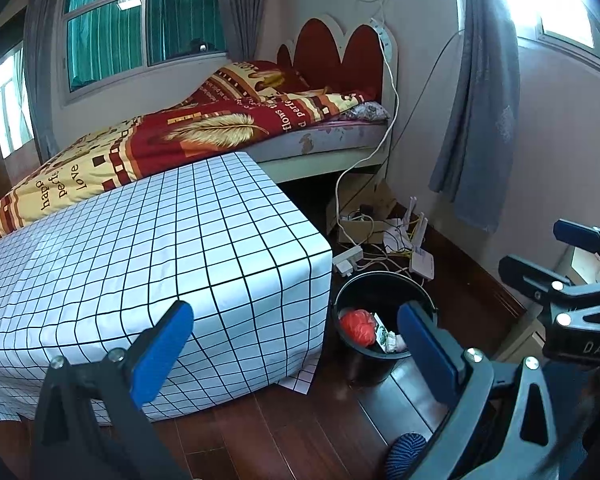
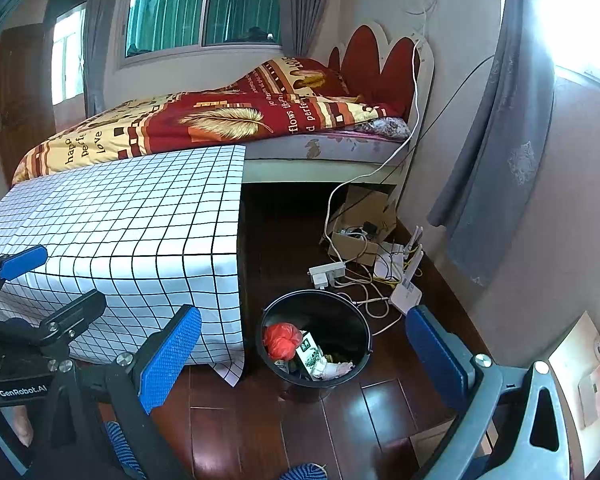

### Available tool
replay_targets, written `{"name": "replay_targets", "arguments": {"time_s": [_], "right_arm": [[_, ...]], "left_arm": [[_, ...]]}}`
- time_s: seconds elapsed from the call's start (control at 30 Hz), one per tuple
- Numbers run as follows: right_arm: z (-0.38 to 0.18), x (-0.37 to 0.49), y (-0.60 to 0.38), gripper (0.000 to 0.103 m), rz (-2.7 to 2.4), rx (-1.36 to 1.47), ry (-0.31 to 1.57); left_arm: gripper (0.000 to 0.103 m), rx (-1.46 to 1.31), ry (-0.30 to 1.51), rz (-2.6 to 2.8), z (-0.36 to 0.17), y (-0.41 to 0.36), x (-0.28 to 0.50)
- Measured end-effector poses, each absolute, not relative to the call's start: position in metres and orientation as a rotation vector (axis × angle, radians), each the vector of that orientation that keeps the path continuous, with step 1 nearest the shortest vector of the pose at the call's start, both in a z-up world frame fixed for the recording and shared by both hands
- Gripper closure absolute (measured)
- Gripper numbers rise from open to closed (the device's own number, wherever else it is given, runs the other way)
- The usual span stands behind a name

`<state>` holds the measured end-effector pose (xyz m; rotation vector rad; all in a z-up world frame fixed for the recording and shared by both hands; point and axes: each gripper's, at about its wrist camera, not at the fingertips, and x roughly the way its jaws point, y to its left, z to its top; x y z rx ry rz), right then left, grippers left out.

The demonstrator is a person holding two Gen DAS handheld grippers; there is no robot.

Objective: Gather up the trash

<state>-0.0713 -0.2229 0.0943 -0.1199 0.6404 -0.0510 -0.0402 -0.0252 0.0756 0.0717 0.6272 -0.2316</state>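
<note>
We count two grippers, both held above a dark wooden floor [image 2: 300,420] and both empty: our left gripper [image 1: 296,344] has its blue pads [image 1: 162,354] spread wide apart with nothing between them, and our right gripper [image 2: 304,360] stands just as wide and bare. There is one black bucket [image 2: 358,336] on the floor, just beside the corner of one table draped in a white cloth with a black grid [image 1: 140,256]. The trash lies inside that bucket: we make out one crumpled red plastic bag [image 2: 282,340], one green-and-white carton [image 2: 310,354] leaning next to it, and some pale crumpled paper [image 2: 338,368] at the near side; how many scraps are in that heap we cannot tell. Behind the table stands one bed [image 1: 324,136] with a red and yellow quilt [image 1: 204,128]. Near the wall past the bucket we see one white power strip [image 2: 326,272] and one white router [image 2: 406,292] among tangled cables.
</note>
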Motion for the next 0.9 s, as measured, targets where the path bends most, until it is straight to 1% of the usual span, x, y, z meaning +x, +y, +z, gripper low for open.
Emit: {"name": "replay_targets", "arguments": {"time_s": [0.9], "right_arm": [[0.0866,-0.0741,-0.2312,0.000,-0.054,-0.117,0.651]], "left_arm": [[0.001,0.062,0.623,-0.229,0.0727,-0.0256,-0.0399]]}}
